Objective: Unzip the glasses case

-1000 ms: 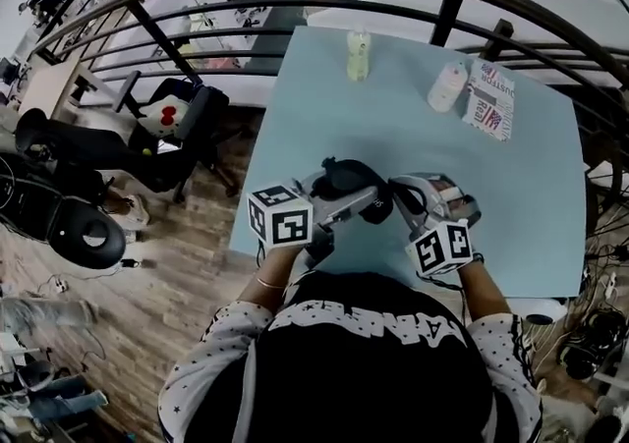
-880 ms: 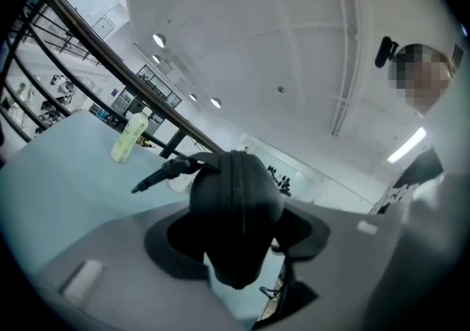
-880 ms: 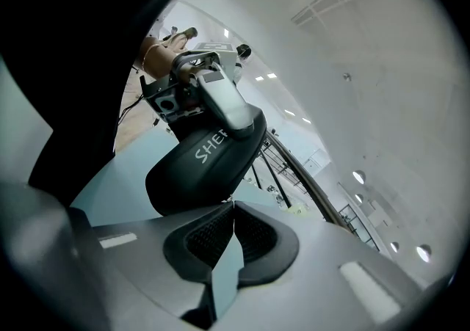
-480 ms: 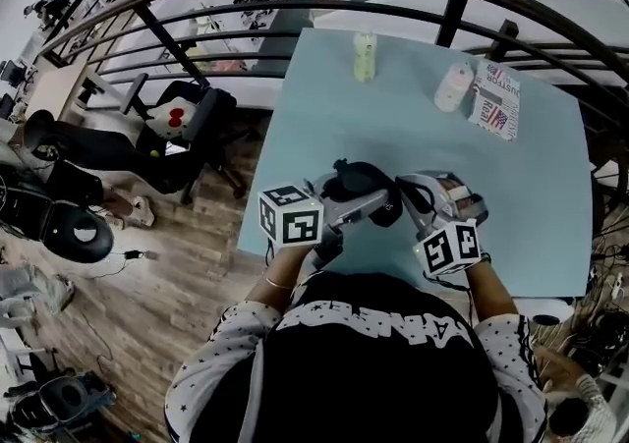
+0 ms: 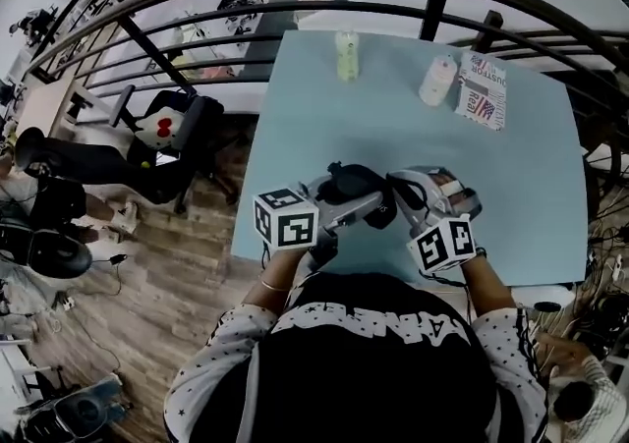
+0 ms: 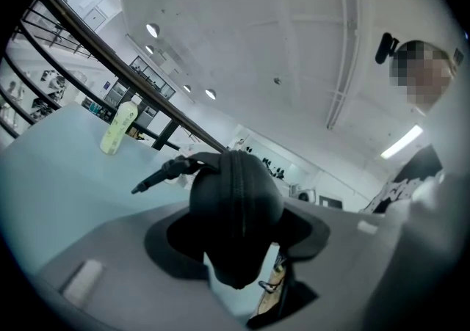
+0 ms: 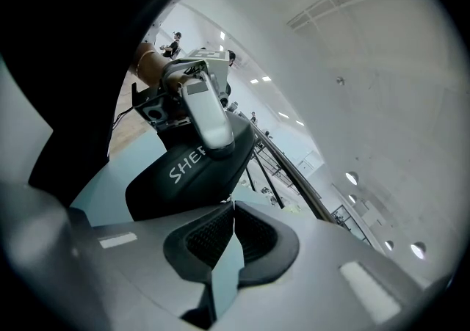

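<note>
Seen from above, a person stands at the 6 o'clock edge of a pale blue desk [image 5: 491, 176] with a hand-held tool in each hand. The black glasses case [image 5: 359, 186] is lifted just over the desk's near edge, between the two tools and close to the person's chest.

The left tool [image 6: 236, 247] is clamped on the case. In its own view the rounded shell fills the gap between the jaws, with the zip seam running straight down the middle. A dark strap or tab [image 6: 158, 175] sticks out of the case toward 10 o'clock; whether it is the zip pull cannot be told.

The right tool [image 7: 233, 212] has its jaws together, tips meeting right against the lettered side of the case. No view shows whether a pull is pinched between them.

The case looks light and semi-rigid, a moulded shell with a matte cover that should grip well and give slightly under pressure. A hold across its broad sides, as the left tool has it, probably leaves the seam free. The small pull is the part to take, and it is likely to slip from a loose pinch.

A pale green bottle [image 5: 346, 55] stands at 12 o'clock on the far edge. A white container [image 5: 437, 80] and a printed packet [image 5: 482, 89] sit at 1 o'clock, well apart from the case. Bare desk lies from 12 to 3 o'clock. The 9 o'clock edge is near, with a black chair [image 5: 172, 132] beyond it.
</note>
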A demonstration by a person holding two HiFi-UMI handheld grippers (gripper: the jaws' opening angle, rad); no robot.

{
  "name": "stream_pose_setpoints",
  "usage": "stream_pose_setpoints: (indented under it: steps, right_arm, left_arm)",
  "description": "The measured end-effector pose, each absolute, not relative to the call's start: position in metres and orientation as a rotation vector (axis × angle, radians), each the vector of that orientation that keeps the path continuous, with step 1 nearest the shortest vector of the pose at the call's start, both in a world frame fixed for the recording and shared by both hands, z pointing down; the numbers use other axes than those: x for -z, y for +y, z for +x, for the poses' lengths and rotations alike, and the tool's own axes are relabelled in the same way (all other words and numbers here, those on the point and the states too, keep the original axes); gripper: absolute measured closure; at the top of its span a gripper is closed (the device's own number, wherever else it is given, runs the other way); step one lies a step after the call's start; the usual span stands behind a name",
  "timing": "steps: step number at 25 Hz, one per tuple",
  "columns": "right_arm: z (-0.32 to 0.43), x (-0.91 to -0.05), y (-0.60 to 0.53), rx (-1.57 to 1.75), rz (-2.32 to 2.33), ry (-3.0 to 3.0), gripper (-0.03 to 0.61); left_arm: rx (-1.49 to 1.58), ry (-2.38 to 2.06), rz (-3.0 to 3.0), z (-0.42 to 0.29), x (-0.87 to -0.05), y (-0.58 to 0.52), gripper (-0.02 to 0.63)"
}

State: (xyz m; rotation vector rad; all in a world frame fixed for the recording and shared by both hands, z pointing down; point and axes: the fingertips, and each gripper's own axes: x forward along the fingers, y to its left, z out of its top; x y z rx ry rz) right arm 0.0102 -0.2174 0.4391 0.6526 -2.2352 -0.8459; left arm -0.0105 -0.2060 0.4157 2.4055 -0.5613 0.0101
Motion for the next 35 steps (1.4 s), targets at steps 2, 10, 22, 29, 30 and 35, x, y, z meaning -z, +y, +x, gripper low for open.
stream_pose_setpoints:
  steps: [2,10,22,29,30,35]
  right_arm:
    - [0.012,-0.437,-0.217,0.848,0.659,-2.232,0.569]
    - [0.019,-0.439,-0.216,0.907,0.664,-2.205,0.569]
    - [0.023,-0.429,-0.216,0.968,0.633,-2.189,0.569]
    - [0.021,-0.430,-0.212,1.013,0.599,-2.156,0.569]
    - [0.021,-0.430,-0.211,1.019,0.593,-2.152,0.569]
    - [0.019,-0.431,-0.210,1.060,0.558,-2.122,0.569]
  left_arm:
    - [-0.016,-0.543,2.402,-0.008,-0.417,-0.206,0.614]
    - [-0.058,-0.473,2.393,0.007,-0.428,-0.201,0.614]
    - [-0.120,-0.373,2.381,0.024,-0.433,-0.194,0.614]
    - [-0.216,-0.341,2.410,0.031,-0.443,-0.185,0.614]
    - [-0.232,-0.337,2.412,0.032,-0.445,-0.183,0.614]
    - [-0.348,-0.333,2.445,0.037,-0.455,-0.178,0.614]
